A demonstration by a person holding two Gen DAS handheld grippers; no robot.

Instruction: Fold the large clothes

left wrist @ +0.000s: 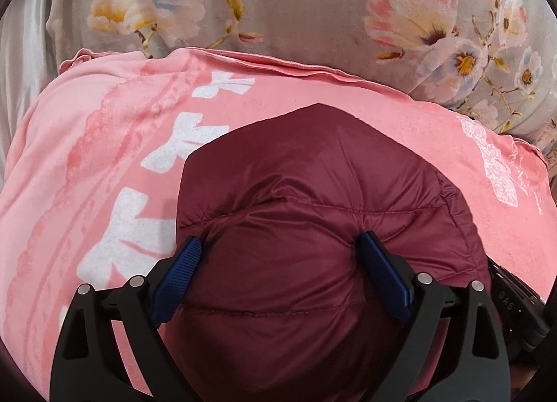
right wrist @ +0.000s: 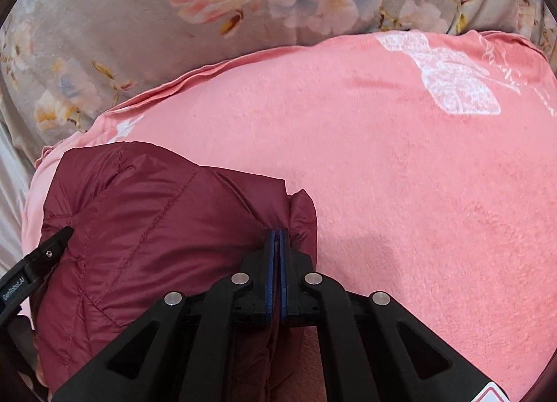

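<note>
A maroon quilted puffer jacket (left wrist: 313,193) lies bunched on a pink blanket. My left gripper (left wrist: 282,245) is open, its blue-padded fingers (left wrist: 181,269) pressed into the puffy fabric on either side of a bulge. In the right wrist view the jacket (right wrist: 146,221) sits at lower left. My right gripper (right wrist: 277,235) is shut on a fold at the jacket's right edge. The left gripper's black tip (right wrist: 52,245) touches the jacket's left side there.
The pink blanket (right wrist: 400,175) with white bow prints (left wrist: 135,228) covers the bed. A grey floral quilt (left wrist: 306,1) lies behind it. A pale satin sheet (left wrist: 21,54) shows at far left.
</note>
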